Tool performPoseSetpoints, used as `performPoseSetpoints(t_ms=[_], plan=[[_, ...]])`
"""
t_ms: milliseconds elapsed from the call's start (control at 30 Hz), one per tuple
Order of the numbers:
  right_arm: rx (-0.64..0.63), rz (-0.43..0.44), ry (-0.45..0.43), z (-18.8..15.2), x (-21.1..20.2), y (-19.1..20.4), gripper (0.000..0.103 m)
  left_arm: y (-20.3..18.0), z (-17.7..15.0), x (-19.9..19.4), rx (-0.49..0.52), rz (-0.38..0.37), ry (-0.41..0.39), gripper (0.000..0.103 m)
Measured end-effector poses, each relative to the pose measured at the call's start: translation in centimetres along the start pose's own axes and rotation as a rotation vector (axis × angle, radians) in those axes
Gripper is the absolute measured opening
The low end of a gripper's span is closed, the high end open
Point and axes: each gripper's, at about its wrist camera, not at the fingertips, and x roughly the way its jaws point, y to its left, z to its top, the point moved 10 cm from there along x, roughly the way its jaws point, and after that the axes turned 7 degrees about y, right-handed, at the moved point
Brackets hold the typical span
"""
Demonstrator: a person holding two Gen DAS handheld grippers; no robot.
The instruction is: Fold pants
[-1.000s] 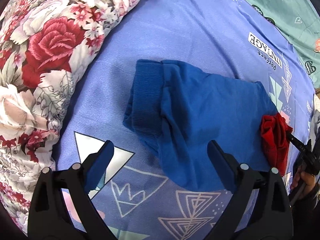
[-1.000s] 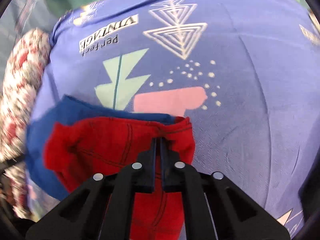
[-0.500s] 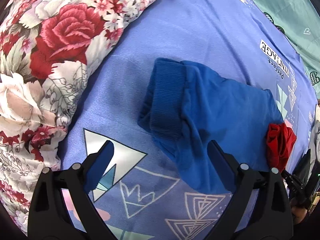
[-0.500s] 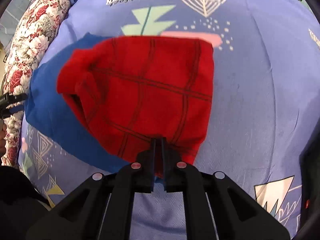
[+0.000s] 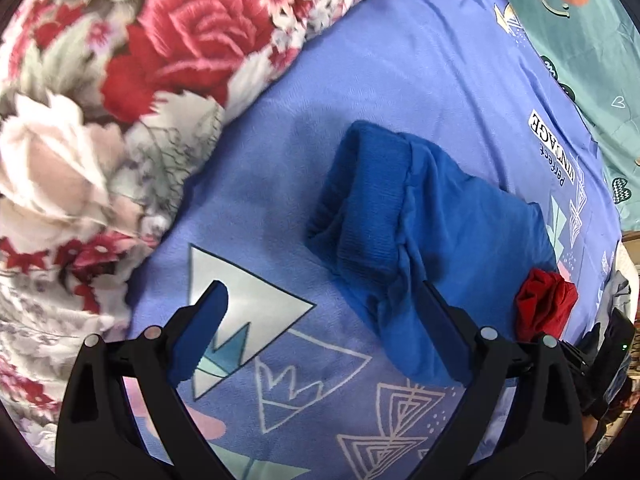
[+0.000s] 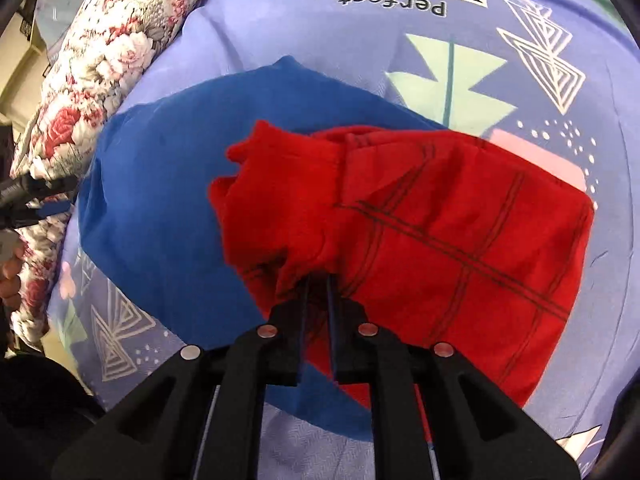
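Note:
Blue pants (image 5: 460, 220) lie on the patterned bedsheet (image 5: 400, 60), with a ribbed blue band (image 5: 368, 200) at their near end. My left gripper (image 5: 320, 290) hovers open just short of that band; its right finger (image 5: 440, 328) is over the blue cloth. The red checked part of the pants (image 6: 460, 220) lies spread over the blue cloth (image 6: 160, 200). My right gripper (image 6: 318, 280) is shut on a bunched red edge. In the left wrist view that red part (image 5: 546, 300) shows as a small bunch at the far right.
A floral quilt (image 5: 120, 80) rises along the left side of the bed, also in the right wrist view as the quilt (image 6: 100, 60). A green sheet (image 5: 580, 20) lies at the back right. A hand (image 6: 10, 276) shows at the left edge.
My right gripper has carried the red cloth over the blue cloth, and the red now lies spread out wide. My left gripper has drifted closer to the ribbed band, still open.

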Motion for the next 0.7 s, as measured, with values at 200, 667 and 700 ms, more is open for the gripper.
performPoseSetpoints(t_ms=[200,667,700], plan=[[0.134,-0.009,-0.155,-1.2,-5.5,-3.4,0.063,-1.6,-0.2,2.4,-0.014,-0.053,0.079,0.095],[0.320,0.034,-0.220,-4.5,-8.0,-7.7,0.067,-5.2,0.7,5.2,0.080,-0.022,0.086,0.063],[0.316,0.036,-0.225,-4.3,-8.1,-7.6,0.067,-5.8,0.7,5.0,0.091,-0.020,0.085,0.051]])
